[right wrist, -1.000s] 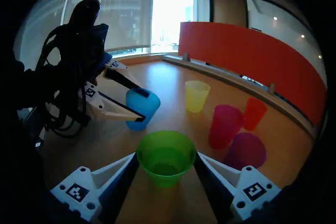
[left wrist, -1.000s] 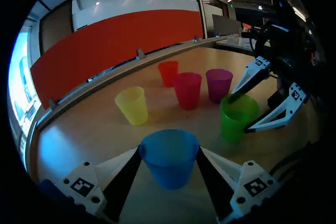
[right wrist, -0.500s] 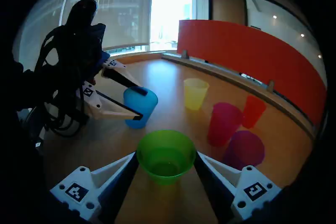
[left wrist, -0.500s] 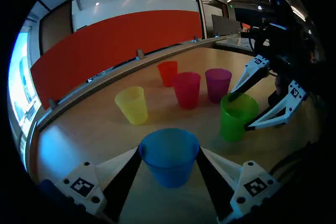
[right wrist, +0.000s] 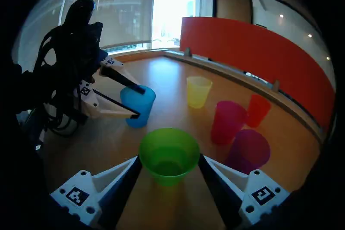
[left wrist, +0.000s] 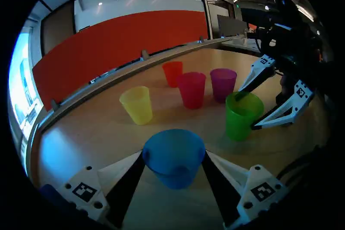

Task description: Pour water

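Two cups are gripped, close together, at the near part of the wooden table (left wrist: 95, 135). The left gripper (left wrist: 174, 155) is clamped on the blue cup (left wrist: 174, 165). The right gripper (right wrist: 169, 159) is clamped on the green cup (right wrist: 169, 143), which has a little water inside. Behind them stand a yellow cup (left wrist: 137, 105), a pink cup (left wrist: 191, 89), a purple cup (left wrist: 223, 84) and, farthest, an orange cup (left wrist: 173, 73).

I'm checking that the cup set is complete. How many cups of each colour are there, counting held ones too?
blue cup: 1
green cup: 1
yellow cup: 1
orange cup: 1
pink cup: 1
purple cup: 1
Total: 6 cups
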A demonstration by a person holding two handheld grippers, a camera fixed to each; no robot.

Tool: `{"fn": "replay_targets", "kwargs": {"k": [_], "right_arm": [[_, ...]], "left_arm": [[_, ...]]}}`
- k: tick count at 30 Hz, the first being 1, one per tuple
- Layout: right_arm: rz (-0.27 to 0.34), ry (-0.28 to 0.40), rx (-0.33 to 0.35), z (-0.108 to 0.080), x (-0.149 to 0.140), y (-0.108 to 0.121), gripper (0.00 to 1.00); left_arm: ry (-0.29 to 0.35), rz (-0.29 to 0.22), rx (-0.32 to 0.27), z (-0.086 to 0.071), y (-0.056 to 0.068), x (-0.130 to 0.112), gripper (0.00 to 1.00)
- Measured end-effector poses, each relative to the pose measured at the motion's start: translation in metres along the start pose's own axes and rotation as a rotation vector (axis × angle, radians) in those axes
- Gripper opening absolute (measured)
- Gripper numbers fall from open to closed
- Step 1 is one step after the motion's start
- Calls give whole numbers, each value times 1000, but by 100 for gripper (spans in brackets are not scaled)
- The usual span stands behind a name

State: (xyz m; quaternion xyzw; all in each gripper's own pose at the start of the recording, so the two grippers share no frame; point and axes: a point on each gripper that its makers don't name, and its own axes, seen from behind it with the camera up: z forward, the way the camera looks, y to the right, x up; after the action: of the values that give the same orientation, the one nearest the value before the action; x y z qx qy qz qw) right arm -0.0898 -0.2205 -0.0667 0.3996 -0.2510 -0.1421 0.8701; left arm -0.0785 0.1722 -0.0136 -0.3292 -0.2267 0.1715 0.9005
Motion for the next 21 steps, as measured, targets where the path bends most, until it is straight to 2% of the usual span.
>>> {"fn": "replay_targets", "kwargs": {"k": [8, 12, 21], "right_arm": [[-4, -16, 3, -2, -3, -4, 97], [-4, -20, 2, -3, -2, -4, 98], [8, -25, -9, -7, -7, -5, 98]], "left_arm": [[-19, -17, -2, 0, -2, -9, 88], [-30, -34, -20, -1, 1, -13, 88], [-68, -38, -48, -2, 6, -23, 88]]}}
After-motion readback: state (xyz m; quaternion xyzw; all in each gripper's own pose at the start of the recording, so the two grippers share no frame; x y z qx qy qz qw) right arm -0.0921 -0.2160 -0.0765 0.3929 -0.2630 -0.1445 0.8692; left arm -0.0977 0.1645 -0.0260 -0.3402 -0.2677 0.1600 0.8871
